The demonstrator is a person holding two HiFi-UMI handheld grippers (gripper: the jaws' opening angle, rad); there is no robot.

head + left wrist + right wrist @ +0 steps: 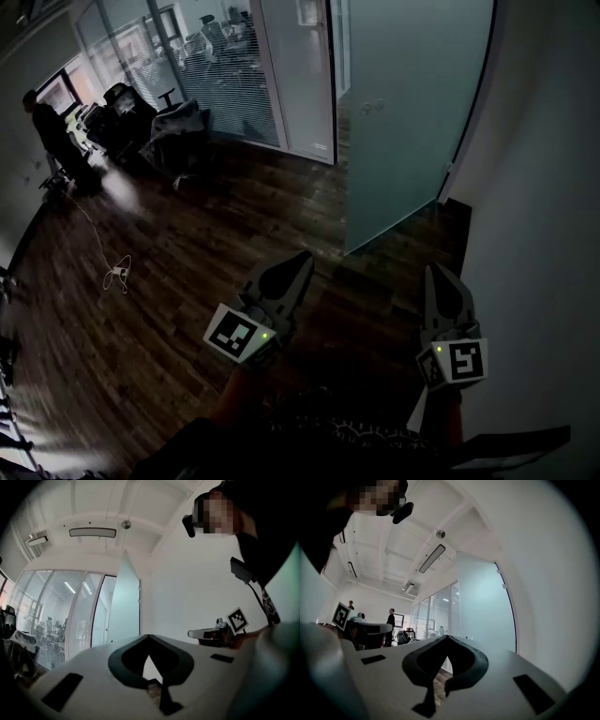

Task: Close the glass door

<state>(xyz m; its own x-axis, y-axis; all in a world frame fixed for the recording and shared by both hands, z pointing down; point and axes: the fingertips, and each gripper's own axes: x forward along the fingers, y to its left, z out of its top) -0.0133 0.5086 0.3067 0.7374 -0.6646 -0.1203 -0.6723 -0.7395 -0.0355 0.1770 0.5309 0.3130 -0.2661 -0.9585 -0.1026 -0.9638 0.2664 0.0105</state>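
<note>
1. I am holding the left gripper [302, 262] with its jaws pressed together on nothing, pointing toward the free edge of the glass door [412, 122], near ahead
2. The door is standing open and upright, angling out from the white wall [544, 187] on the right, where it appears to be hinging
3. I am holding the right gripper [439, 277] likewise pinched shut and empty, facing the panel nearer the hinge side
4. The left gripper is lying nearer the free edge, so I am judging it better placed for pushing
5. The head view is showing the door's bottom edge over the wooden floor [187, 262]; the gripper views are showing its top instead
</note>
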